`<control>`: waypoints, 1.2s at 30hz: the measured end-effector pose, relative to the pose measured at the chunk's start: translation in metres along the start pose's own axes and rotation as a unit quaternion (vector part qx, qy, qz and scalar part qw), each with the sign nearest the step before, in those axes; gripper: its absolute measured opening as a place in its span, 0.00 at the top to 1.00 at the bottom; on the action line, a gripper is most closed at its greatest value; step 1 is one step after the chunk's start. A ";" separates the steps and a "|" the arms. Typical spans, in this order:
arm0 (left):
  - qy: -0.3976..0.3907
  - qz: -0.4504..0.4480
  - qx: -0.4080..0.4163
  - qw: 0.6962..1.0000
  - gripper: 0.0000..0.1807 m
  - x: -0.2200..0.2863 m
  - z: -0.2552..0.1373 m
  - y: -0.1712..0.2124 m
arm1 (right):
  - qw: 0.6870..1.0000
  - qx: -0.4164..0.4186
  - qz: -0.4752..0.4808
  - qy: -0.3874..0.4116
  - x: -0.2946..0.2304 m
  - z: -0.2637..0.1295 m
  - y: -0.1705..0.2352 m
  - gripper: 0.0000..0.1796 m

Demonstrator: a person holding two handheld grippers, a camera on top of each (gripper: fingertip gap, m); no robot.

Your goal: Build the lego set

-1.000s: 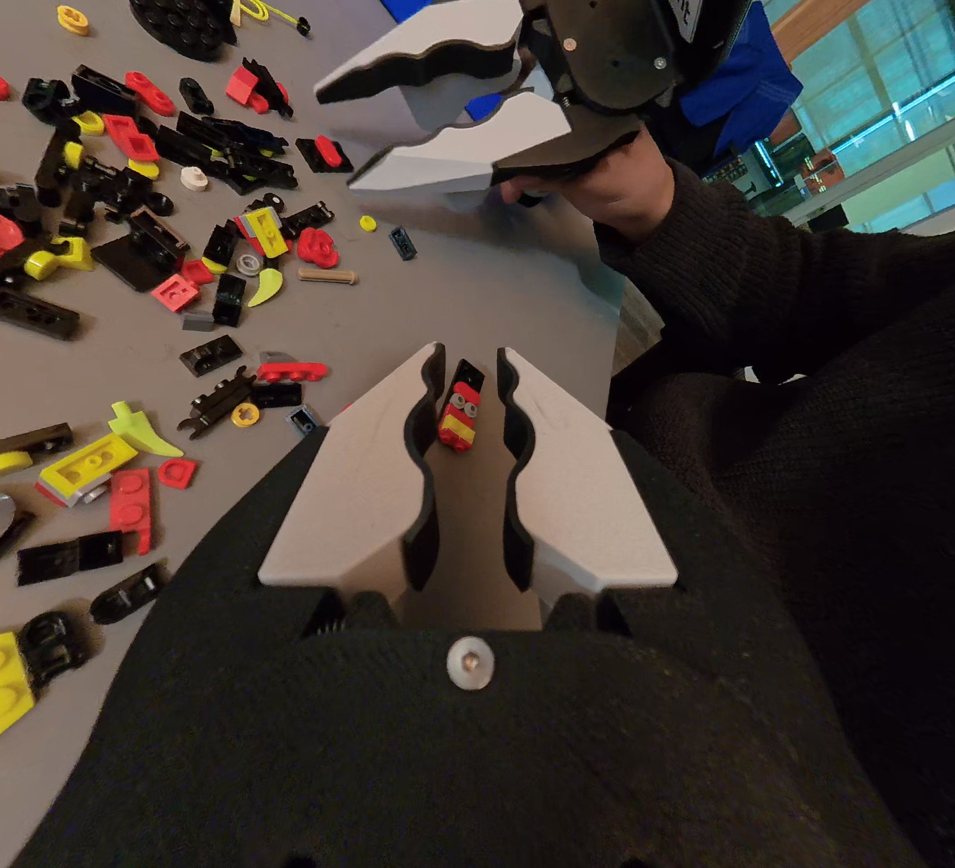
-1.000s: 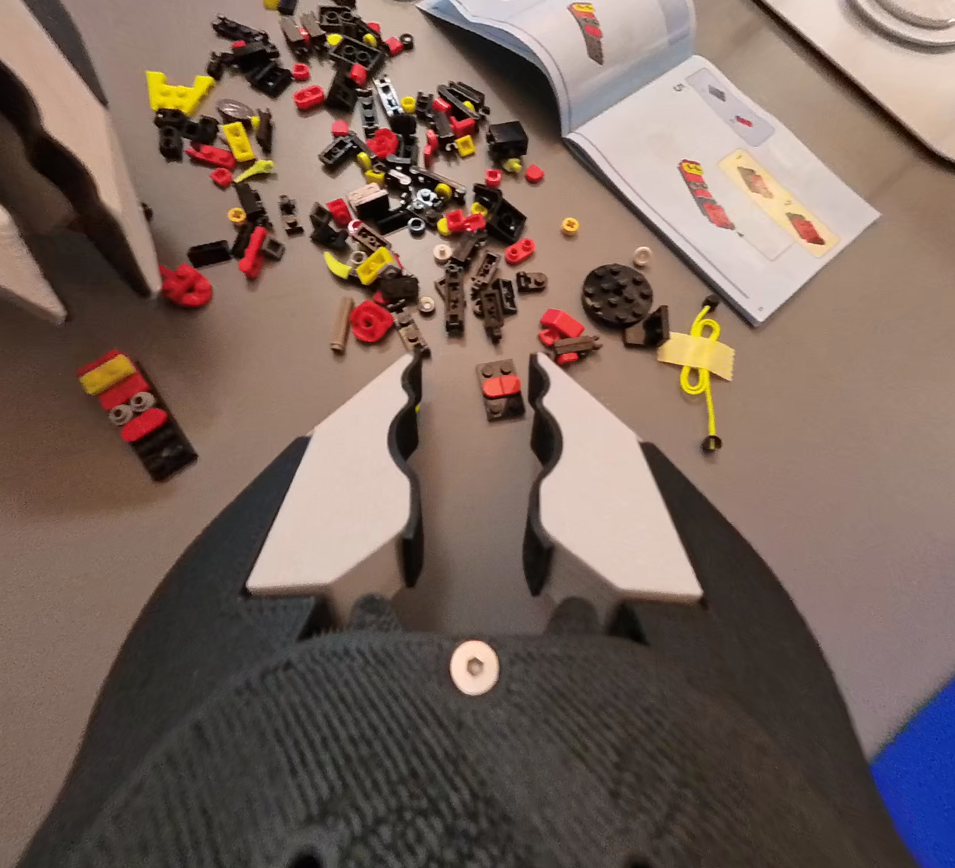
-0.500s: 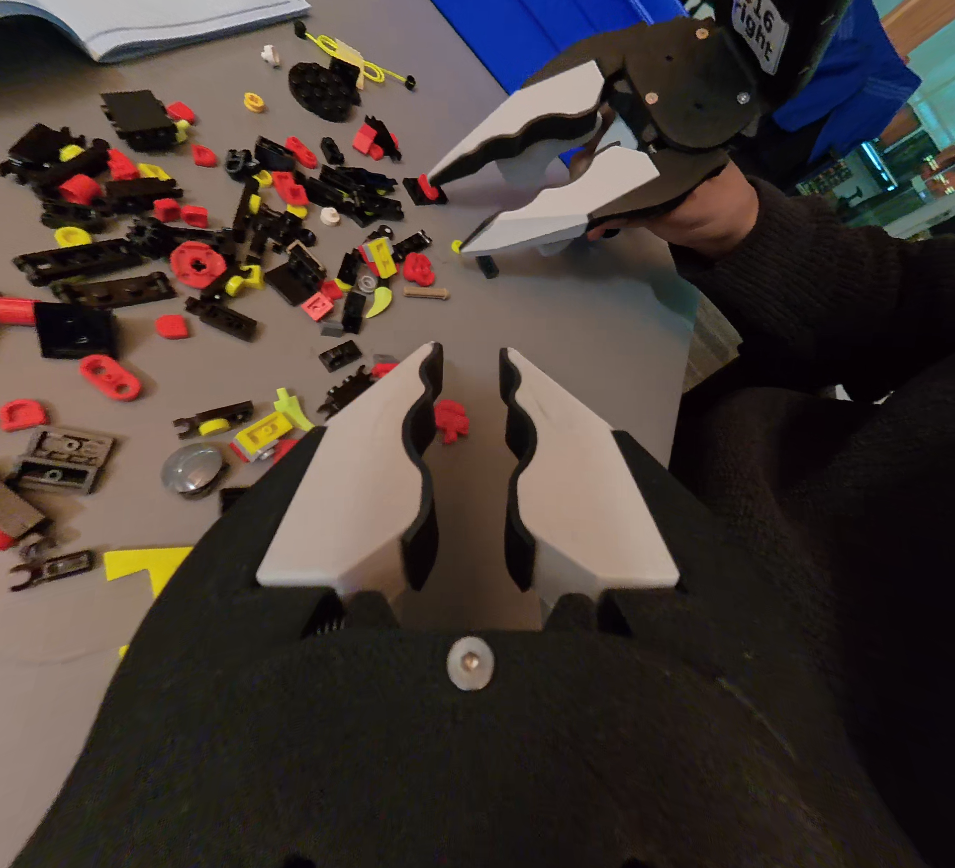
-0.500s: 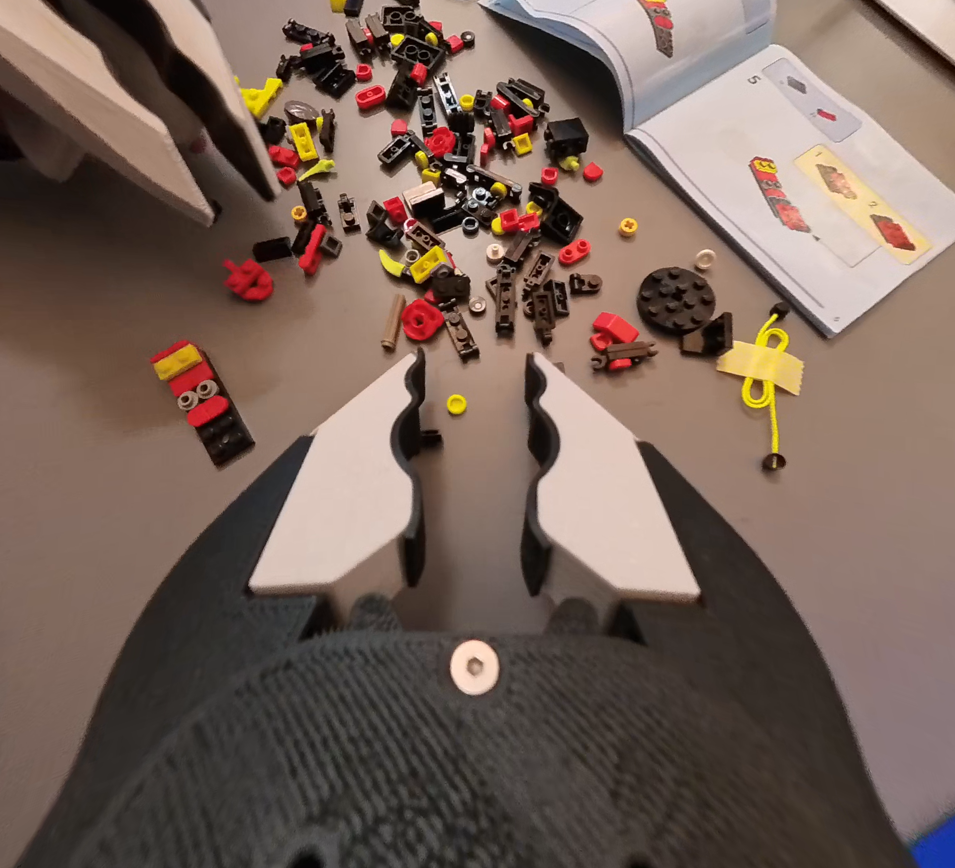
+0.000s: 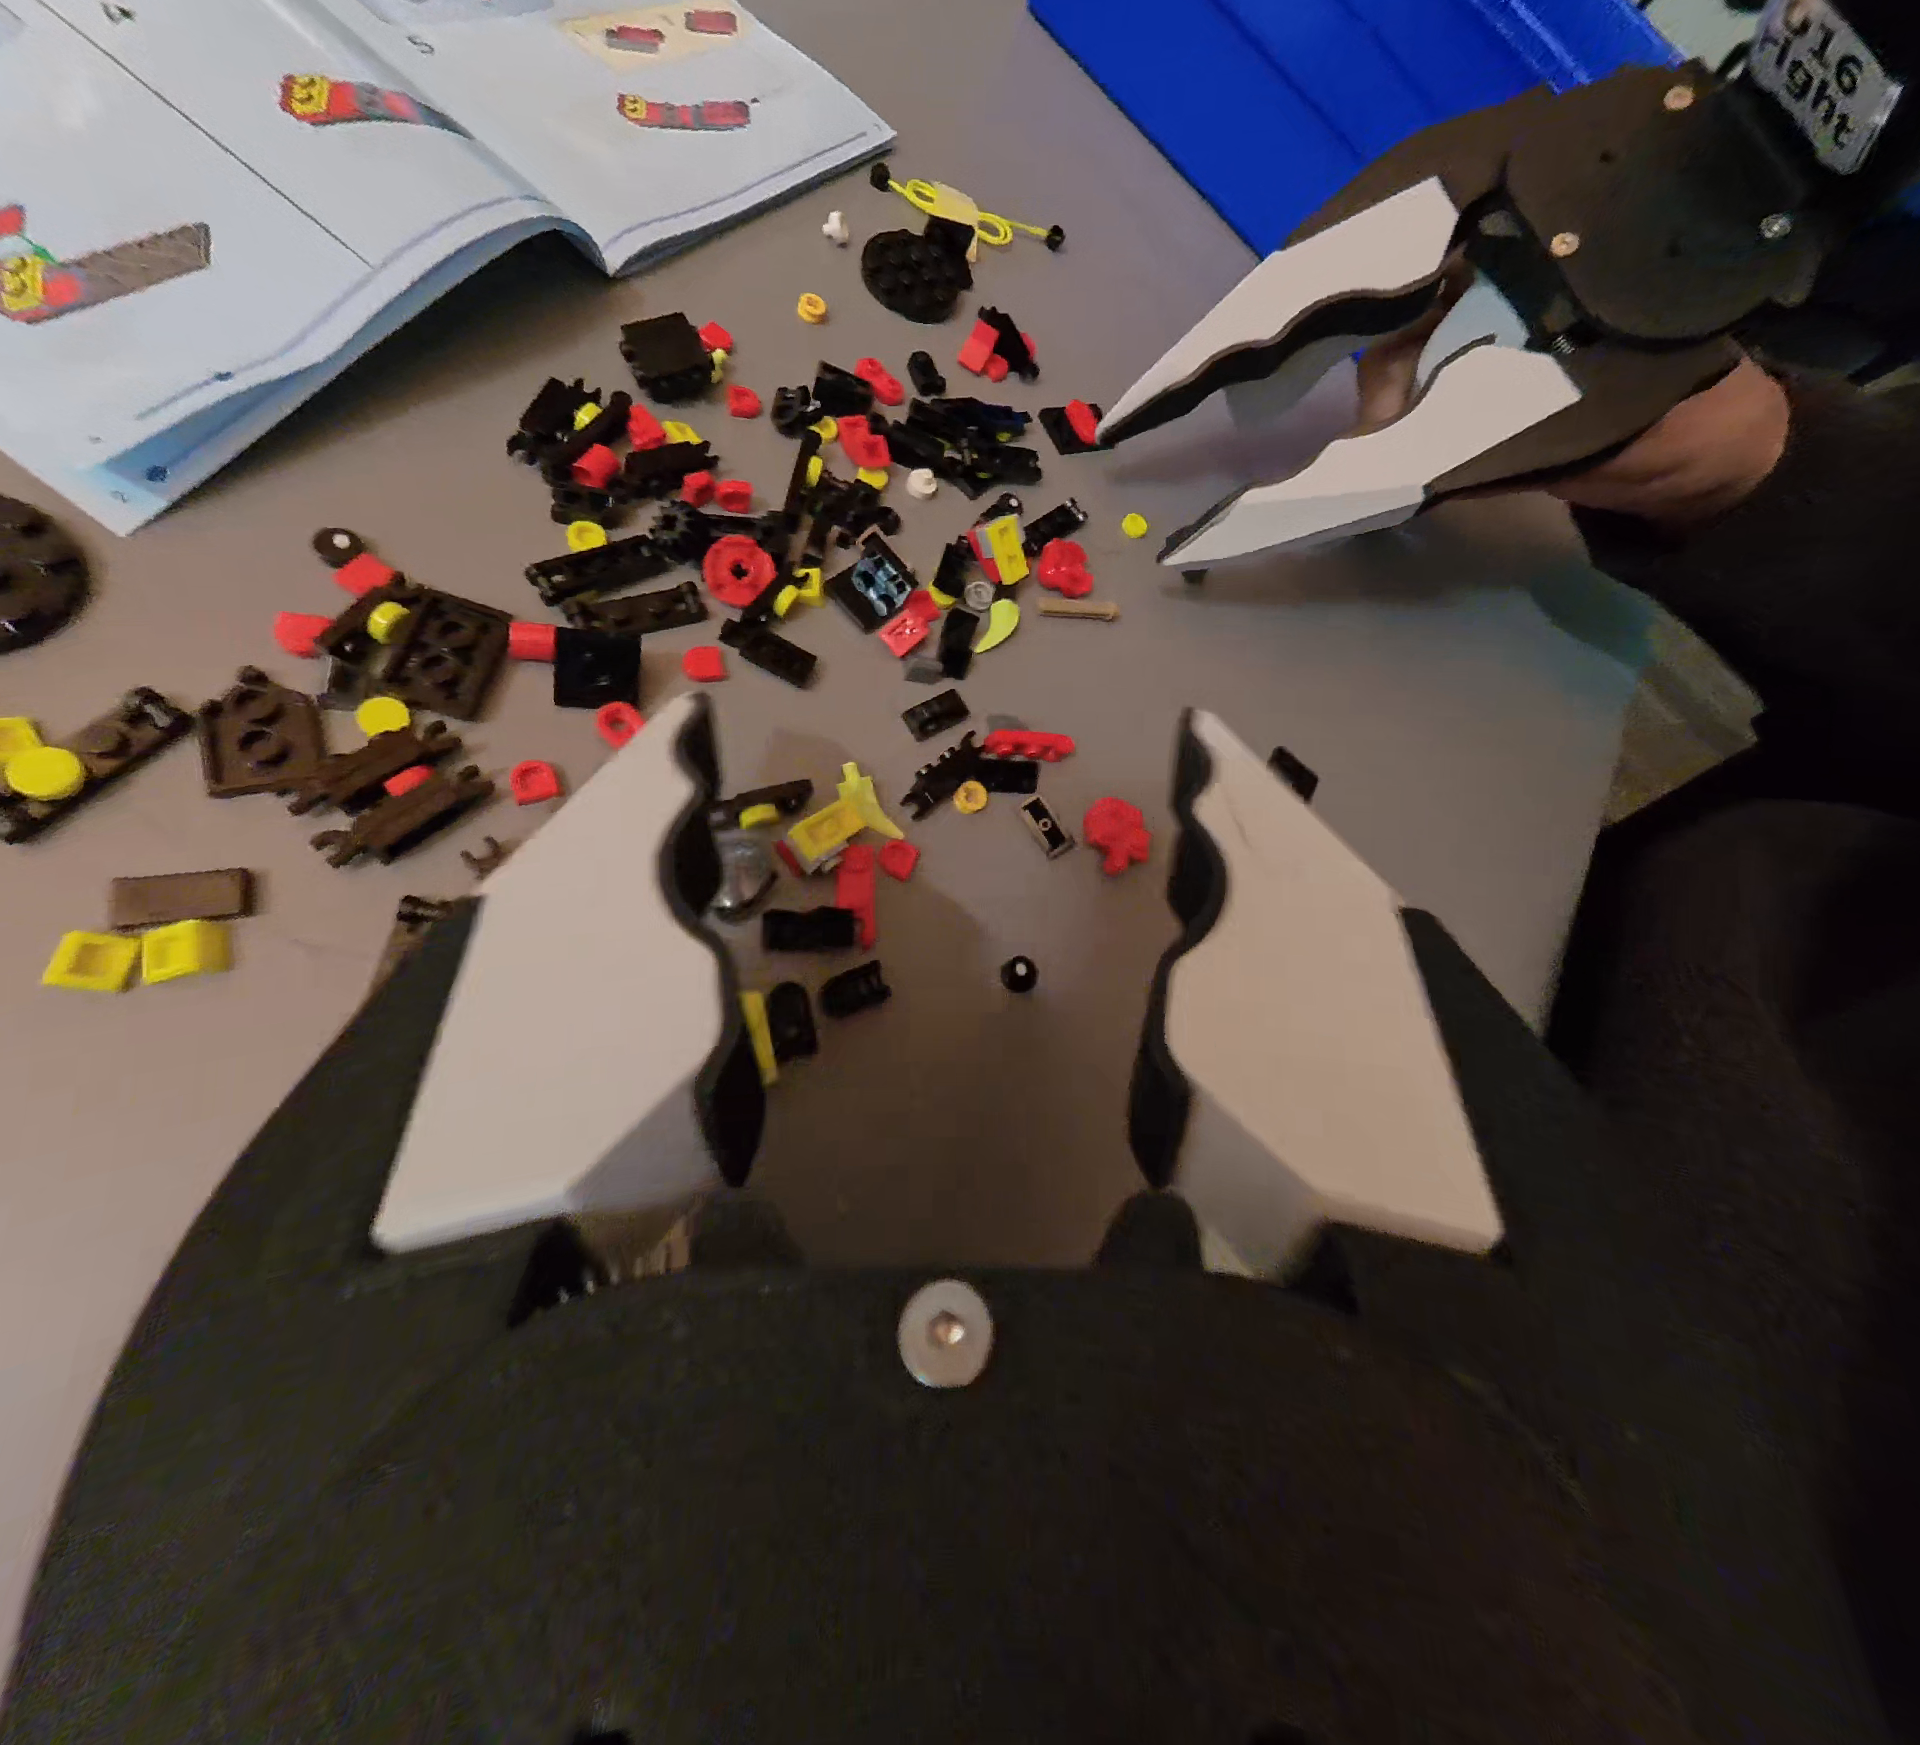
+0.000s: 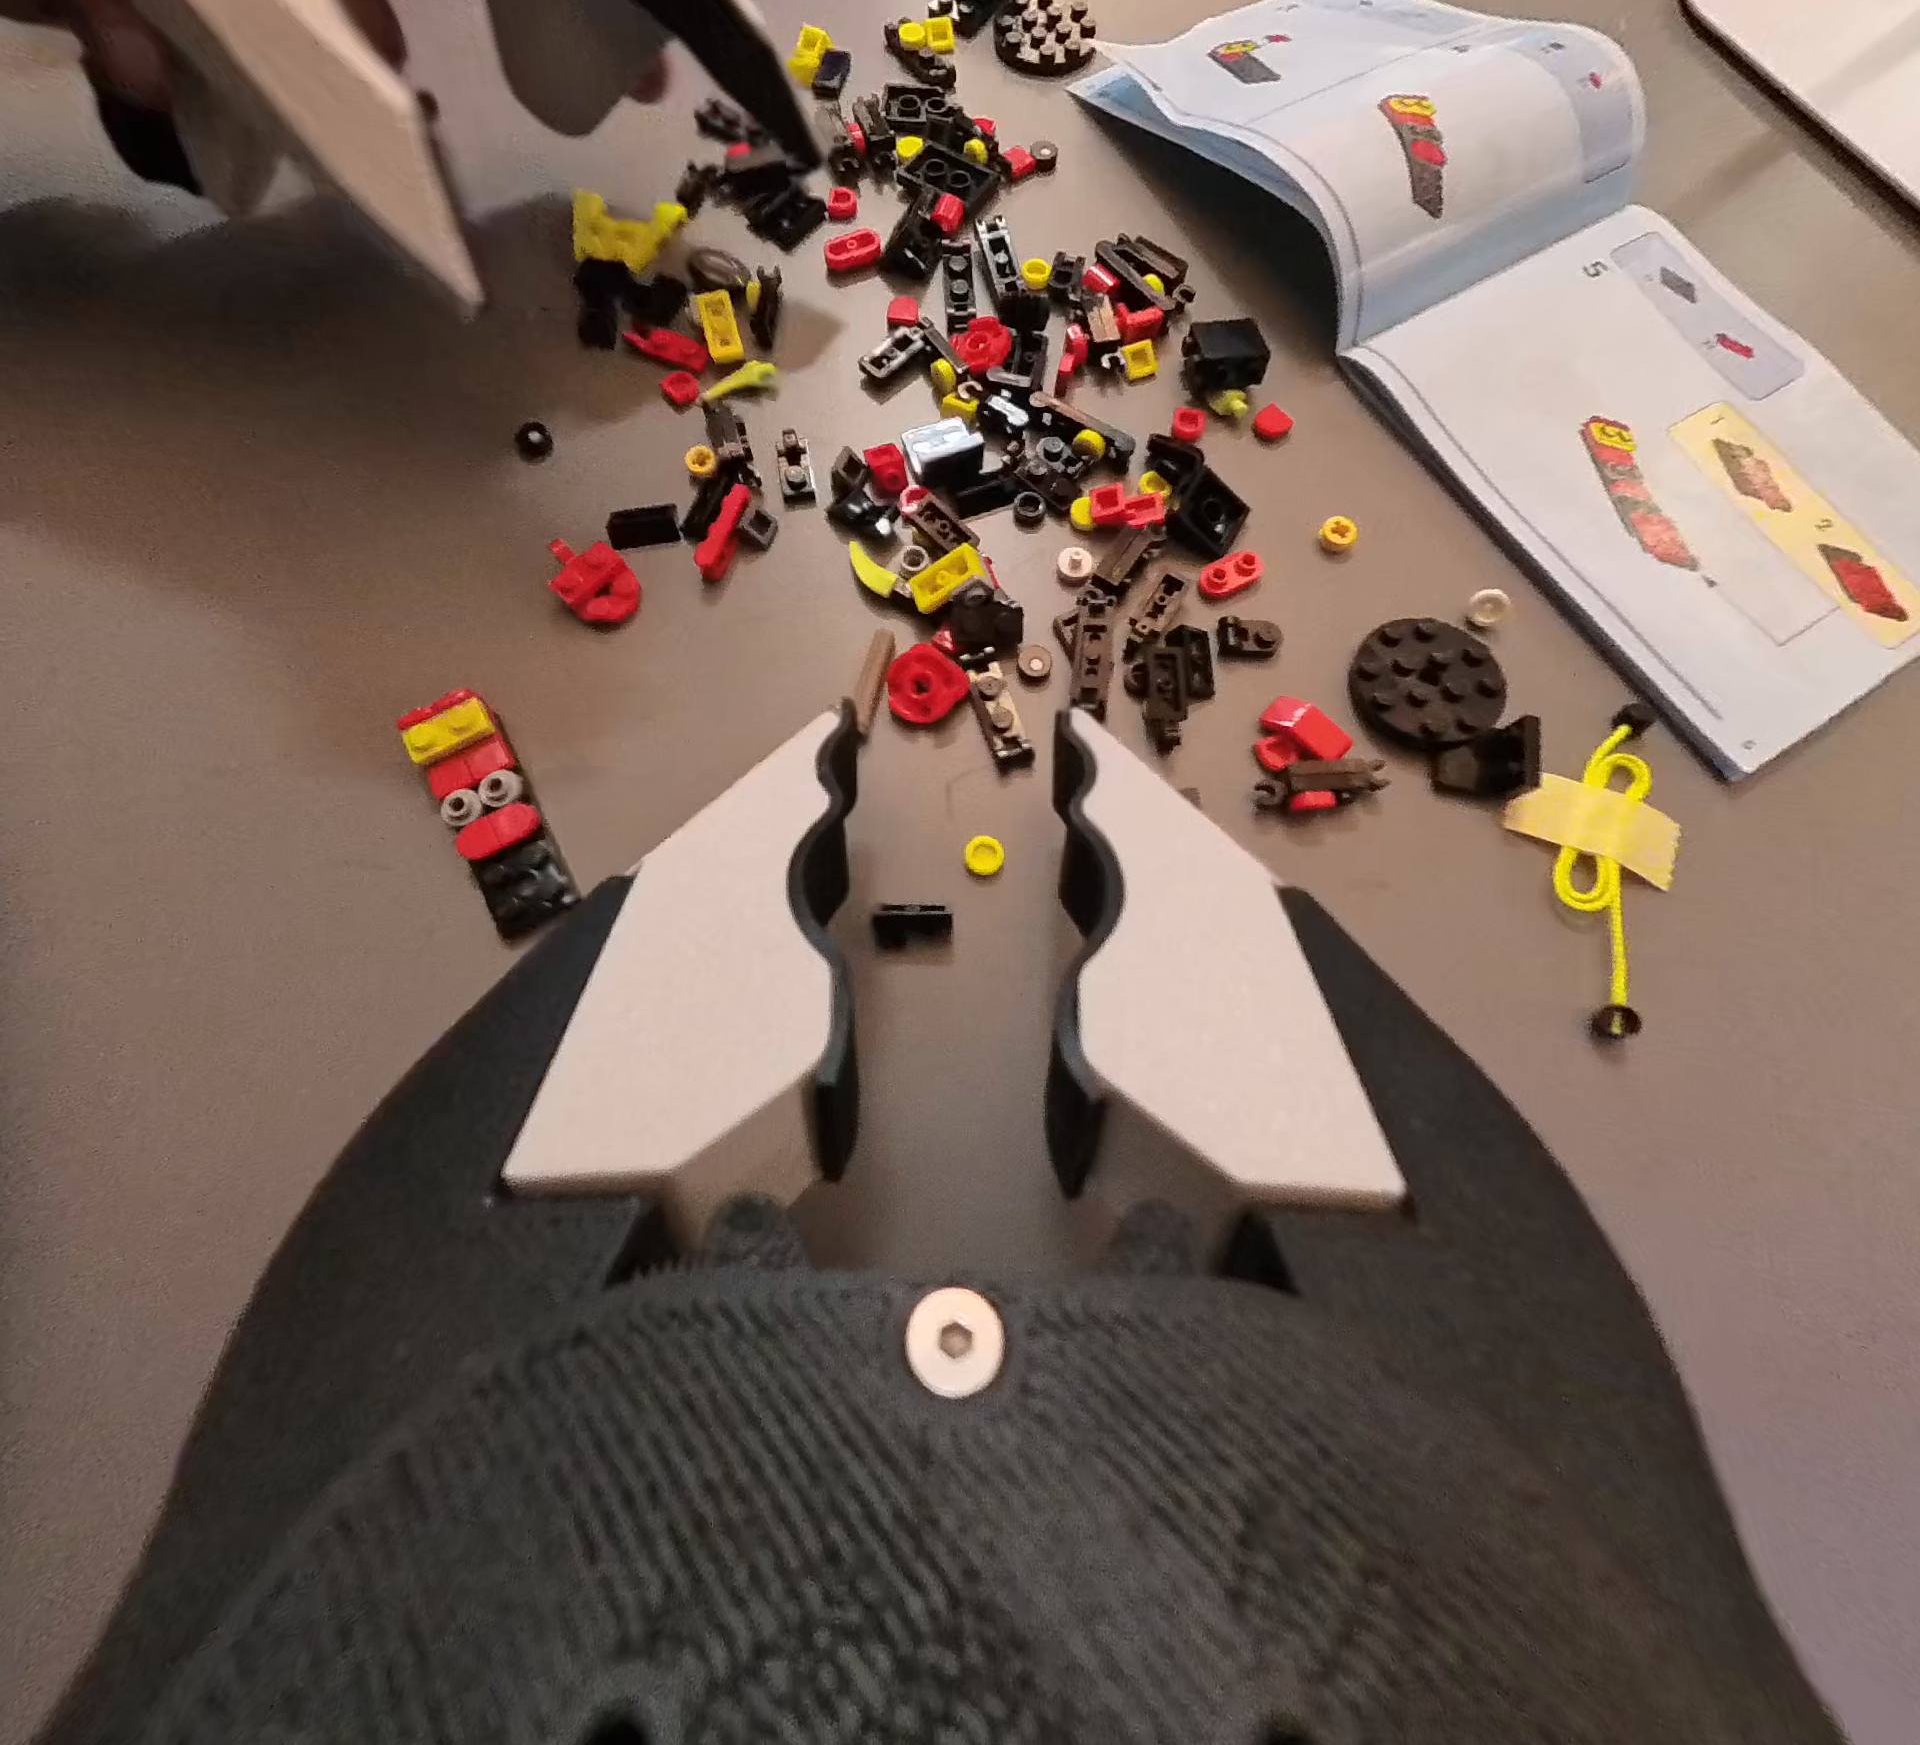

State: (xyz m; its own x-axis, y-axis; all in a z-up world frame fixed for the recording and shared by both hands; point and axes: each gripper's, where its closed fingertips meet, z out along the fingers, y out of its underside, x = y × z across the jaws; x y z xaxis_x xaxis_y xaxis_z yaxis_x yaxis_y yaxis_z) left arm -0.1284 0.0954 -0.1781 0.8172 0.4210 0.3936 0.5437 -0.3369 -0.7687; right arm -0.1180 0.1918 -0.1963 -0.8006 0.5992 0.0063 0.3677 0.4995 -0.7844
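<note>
Two tools: the left hand-held gripper (image 5: 940, 791) is spread wide and empty over loose pieces at the centre of the left wrist view; the right hand-held gripper (image 6: 956, 802) is narrowly parted, also empty.
Pieces: red, black and yellow lego bricks (image 6: 997, 407) lie scattered on the grey desk (image 6: 260, 1020), centre to upper centre of the right wrist view.
Started build: a small red, yellow and black assembly (image 6: 483, 807) lies flat, left of centre in the right wrist view, apart from the pile.
Guide: an open instruction booklet (image 6: 1621, 407) at upper right.
Nearest targets: a small black piece (image 6: 911, 924) and a yellow round stud (image 6: 983, 855) between the right fingers.
Risk: I judge a tiny flat piece may skid or flip under closing tips; a wide left grasp may catch several neighbours at once.
</note>
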 end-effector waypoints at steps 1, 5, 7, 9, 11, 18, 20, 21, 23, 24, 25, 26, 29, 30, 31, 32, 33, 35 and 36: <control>-0.005 0.006 0.003 1.000 0.39 -0.001 -0.001 -0.002 | 1.000 0.007 0.010 -0.010 -0.003 0.000 -0.002 0.80; -0.026 0.038 0.019 0.999 0.22 -0.005 -0.007 -0.009 | 0.996 0.052 0.053 -0.044 -0.012 -0.001 -0.021 0.79; -0.032 0.034 0.041 0.998 0.22 -0.008 -0.012 -0.016 | 0.997 0.059 0.029 -0.033 -0.012 0.000 -0.026 0.79; -0.016 0.017 0.060 0.998 0.23 -0.006 -0.014 -0.022 | 0.998 0.053 -0.004 -0.020 -0.014 0.001 -0.026 0.82; 0.003 0.001 0.068 0.998 0.25 -0.005 -0.015 -0.023 | 0.998 0.046 -0.017 -0.025 -0.018 0.004 -0.024 0.81; 0.033 0.009 0.064 0.997 0.54 0.000 -0.014 -0.019 | 0.999 0.038 -0.007 -0.016 -0.006 0.005 -0.018 0.72; 0.034 0.019 0.053 0.998 0.81 0.000 -0.013 -0.014 | 0.999 0.041 -0.001 -0.013 -0.002 0.004 -0.017 0.71; 0.028 0.019 0.046 0.998 0.91 -0.002 -0.012 -0.012 | 0.999 0.041 0.000 -0.010 0.000 0.003 -0.016 0.70; 0.020 0.020 0.041 0.999 1.00 -0.006 -0.010 -0.010 | 0.999 0.035 -0.001 0.001 0.005 0.002 -0.014 0.70; 0.020 0.019 0.043 0.999 1.00 -0.007 -0.010 -0.010 | 0.999 0.029 -0.006 0.011 0.008 0.002 -0.011 0.70; 0.020 0.018 0.045 0.999 1.00 -0.007 -0.011 -0.011 | 0.999 0.021 -0.011 0.022 0.012 0.002 -0.008 0.71; 0.018 0.020 0.046 0.999 1.00 -0.007 -0.011 -0.011 | 0.999 0.013 -0.018 0.031 0.015 0.003 -0.004 0.71; -0.049 0.071 0.031 0.996 1.00 -0.023 -0.010 -0.007 | 0.998 0.009 -0.016 0.066 0.028 0.001 -0.001 0.58; -0.104 0.098 0.020 0.990 1.00 -0.038 -0.011 -0.005 | 0.996 0.016 -0.009 0.082 0.033 -0.002 -0.004 0.55; -0.149 0.121 0.012 0.981 1.00 -0.050 -0.014 -0.005 | 0.995 0.025 -0.004 0.097 0.038 -0.006 -0.006 0.55; -0.176 0.133 0.015 0.975 1.00 -0.056 -0.016 -0.007 | 0.993 0.035 -0.002 0.113 0.043 -0.010 -0.009 0.56; -0.192 0.132 0.028 0.972 1.00 -0.057 -0.019 -0.012 | 0.991 0.042 -0.005 0.131 0.048 -0.015 -0.011 0.58; -0.202 0.109 0.058 0.972 1.00 -0.058 -0.027 -0.022 | 0.982 0.051 -0.023 0.181 0.060 -0.025 -0.013 0.64; -0.203 0.090 0.066 0.973 1.00 -0.059 -0.030 -0.024 | 0.976 0.053 -0.038 0.209 0.065 -0.029 -0.013 0.71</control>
State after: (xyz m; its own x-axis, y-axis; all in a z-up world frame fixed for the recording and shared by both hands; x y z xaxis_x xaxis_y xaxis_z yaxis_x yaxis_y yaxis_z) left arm -0.1844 0.0530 -0.1673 0.7393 0.6725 0.0350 0.3478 -0.3368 -0.8750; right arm -0.1613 0.2425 -0.1676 -0.5531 0.7768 0.3009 0.2466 0.4977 -0.8315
